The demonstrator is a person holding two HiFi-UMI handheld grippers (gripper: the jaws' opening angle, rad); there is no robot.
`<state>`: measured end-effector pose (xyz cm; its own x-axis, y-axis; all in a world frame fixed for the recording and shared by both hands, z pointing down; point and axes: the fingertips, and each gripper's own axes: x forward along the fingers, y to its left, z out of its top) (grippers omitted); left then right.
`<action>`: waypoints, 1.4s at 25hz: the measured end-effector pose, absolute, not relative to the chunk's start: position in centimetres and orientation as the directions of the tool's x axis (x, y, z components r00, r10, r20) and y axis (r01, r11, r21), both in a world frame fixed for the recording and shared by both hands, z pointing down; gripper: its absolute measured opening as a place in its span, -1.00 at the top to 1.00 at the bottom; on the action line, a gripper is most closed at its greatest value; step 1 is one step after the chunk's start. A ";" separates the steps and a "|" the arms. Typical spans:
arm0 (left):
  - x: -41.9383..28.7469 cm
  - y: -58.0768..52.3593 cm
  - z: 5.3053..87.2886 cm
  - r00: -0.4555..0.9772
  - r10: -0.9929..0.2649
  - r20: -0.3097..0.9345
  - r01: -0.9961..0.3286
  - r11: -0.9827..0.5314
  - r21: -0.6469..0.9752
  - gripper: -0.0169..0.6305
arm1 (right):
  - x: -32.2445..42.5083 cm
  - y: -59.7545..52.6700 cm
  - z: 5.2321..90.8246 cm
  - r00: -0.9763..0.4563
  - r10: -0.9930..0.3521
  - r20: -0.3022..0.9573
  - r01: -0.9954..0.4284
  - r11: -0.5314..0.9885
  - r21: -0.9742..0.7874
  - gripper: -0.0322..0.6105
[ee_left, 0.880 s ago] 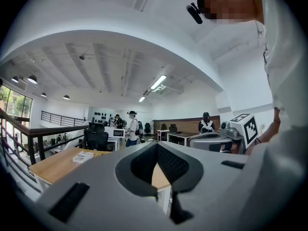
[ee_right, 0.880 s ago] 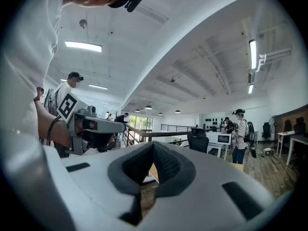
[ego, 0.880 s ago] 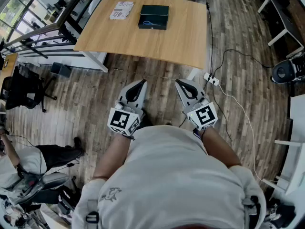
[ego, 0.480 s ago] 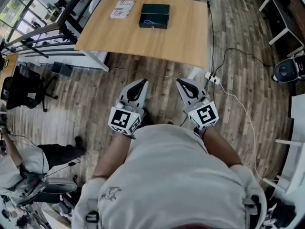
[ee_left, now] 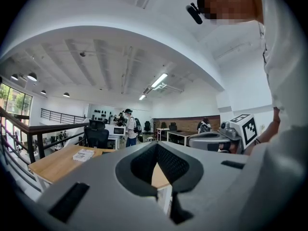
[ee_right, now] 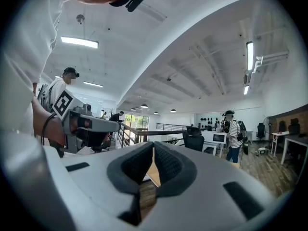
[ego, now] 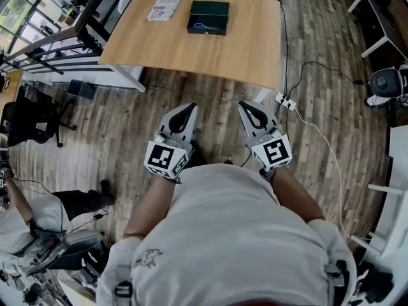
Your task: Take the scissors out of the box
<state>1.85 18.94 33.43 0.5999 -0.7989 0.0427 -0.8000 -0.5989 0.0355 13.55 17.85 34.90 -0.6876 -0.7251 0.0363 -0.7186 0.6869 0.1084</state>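
A dark open box [ego: 208, 18] sits far off on the wooden table [ego: 191, 50], with the blue-handled scissors [ego: 199, 25] lying inside it. Both grippers hover level over the floor, close to my body and well short of the table. My left gripper [ego: 189, 109] is shut with nothing between its jaws; in the left gripper view [ee_left: 156, 146] its tips meet, and the table [ee_left: 57, 163] shows beyond. My right gripper [ego: 245, 106] is likewise shut and empty, its jaws closed in the right gripper view [ee_right: 153, 146].
A printed sheet [ego: 164, 9] lies left of the box. A power strip [ego: 285, 103] with cables crosses the wooden floor at right. A black chair [ego: 32, 123] and a seated person [ego: 38, 218] are at left, a round fan [ego: 386, 81] at right.
The table and box have slid slightly up in the head view. Both grippers keep almost the same place in front of my body, still shut.
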 end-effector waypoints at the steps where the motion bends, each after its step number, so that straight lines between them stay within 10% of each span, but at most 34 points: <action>1: 1.7 18.7 33.6 0.600 -0.799 0.045 -0.800 -0.599 0.038 0.93 | 13.4 17.6 35.1 -0.688 -0.725 0.038 -0.718 0.687 0.107 0.82; 9: -0.9 16.2 34.7 0.602 -0.796 0.053 -0.798 -0.599 0.070 0.93 | 10.9 15.3 36.2 -0.694 -0.717 0.064 -0.711 0.696 0.097 0.37; 35: -15.5 7.3 35.4 0.671 -0.739 0.063 -0.741 -0.665 0.092 0.93 | -3.7 6.0 37.7 -0.642 -0.755 0.130 -0.755 0.653 0.065 0.34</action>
